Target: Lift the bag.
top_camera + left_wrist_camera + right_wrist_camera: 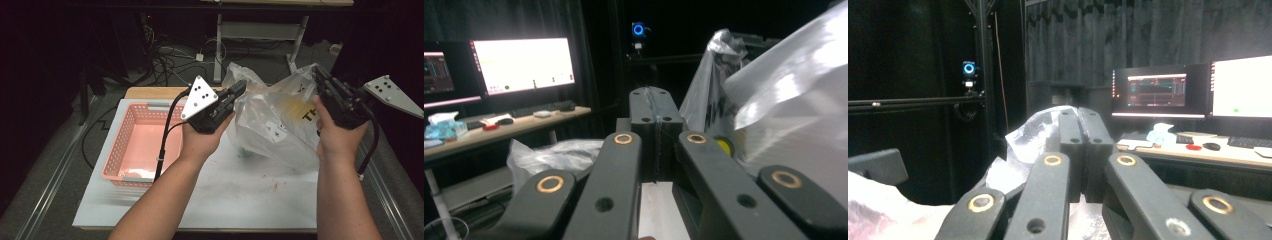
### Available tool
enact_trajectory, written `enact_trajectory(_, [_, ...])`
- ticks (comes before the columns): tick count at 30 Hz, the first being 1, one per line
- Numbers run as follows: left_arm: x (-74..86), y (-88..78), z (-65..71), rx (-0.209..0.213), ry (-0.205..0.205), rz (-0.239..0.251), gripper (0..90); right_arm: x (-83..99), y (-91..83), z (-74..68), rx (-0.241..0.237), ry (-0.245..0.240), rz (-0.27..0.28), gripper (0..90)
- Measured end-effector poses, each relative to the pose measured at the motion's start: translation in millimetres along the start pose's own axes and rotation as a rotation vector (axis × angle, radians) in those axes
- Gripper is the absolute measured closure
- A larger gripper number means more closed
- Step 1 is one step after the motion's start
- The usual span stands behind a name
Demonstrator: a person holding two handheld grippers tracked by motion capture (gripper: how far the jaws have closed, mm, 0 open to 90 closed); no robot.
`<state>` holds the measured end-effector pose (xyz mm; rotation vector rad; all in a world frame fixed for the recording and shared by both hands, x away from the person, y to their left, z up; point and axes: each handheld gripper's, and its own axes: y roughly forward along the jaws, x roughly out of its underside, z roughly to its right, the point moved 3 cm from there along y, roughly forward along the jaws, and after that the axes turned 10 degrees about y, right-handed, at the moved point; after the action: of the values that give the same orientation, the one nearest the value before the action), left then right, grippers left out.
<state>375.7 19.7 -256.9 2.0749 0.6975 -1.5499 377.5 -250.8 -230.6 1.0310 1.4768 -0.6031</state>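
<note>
A bag (280, 120) is held up at centre right of the high view, clear of the table (235, 195), by both grippers.

The left gripper (239, 89) is seen with jaws pressed together on the bag's left edge; the right gripper (319, 75) is likewise closed tight on its upper right corner, film bunched beside the jaws. The lift is best kept level, both grips equally high, so the contents are not tipped out. A pink basket (142, 142) stands at left on the stained white table; cables and a desk frame are seen beyond on the dark floor.
</note>
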Motion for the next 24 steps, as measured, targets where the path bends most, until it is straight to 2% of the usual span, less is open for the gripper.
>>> enact_trajectory(2, [1.0, 0.2, -2.6, -0.007, -0.009, 0.011, 89.1, 3.2, -0.4, 5.4, 0.010, 0.001, -0.006, 90.0])
enact_trajectory(5, [11.2, 4.1, -2.7, -0.005, -0.021, -0.022, 89.0, 14.7, -0.8, 19.2, 0.044, 0.014, -0.034, 90.0])
enact_trajectory(9, [39.0, 12.4, -9.4, -0.009, -0.072, -0.103, 88.7, 36.9, -1.0, 43.9, 0.111, 0.040, -0.102, 90.0])
enact_trajectory(12, [56.9, 11.3, -11.0, -0.004, -0.099, -0.139, 88.0, 52.3, -4.5, 59.8, 0.150, 0.044, -0.153, 90.0])
enact_trajectory(14, [65.9, 8.1, -9.3, 0.016, -0.098, -0.153, 80.1, 58.8, -8.1, 66.4, 0.160, 0.051, -0.174, 90.0])
enact_trajectory(17, [74.6, 0.8, -3.7, 0.023, -0.084, -0.172, 64.6, 63.5, -13.4, 67.8, 0.156, 0.034, -0.195, 85.1])
enact_trajectory(21, [79.7, -13.0, 3.3, 0.022, -0.071, -0.179, 51.6, 64.6, -18.6, 59.9, 0.134, 0.004, -0.214, 71.1])
enact_trajectory(24, [80.1, -25.4, 4.6, 0.018, -0.087, -0.175, 41.8, 64.1, -22.6, 51.1, 0.114, -0.026, -0.223, 60.9])
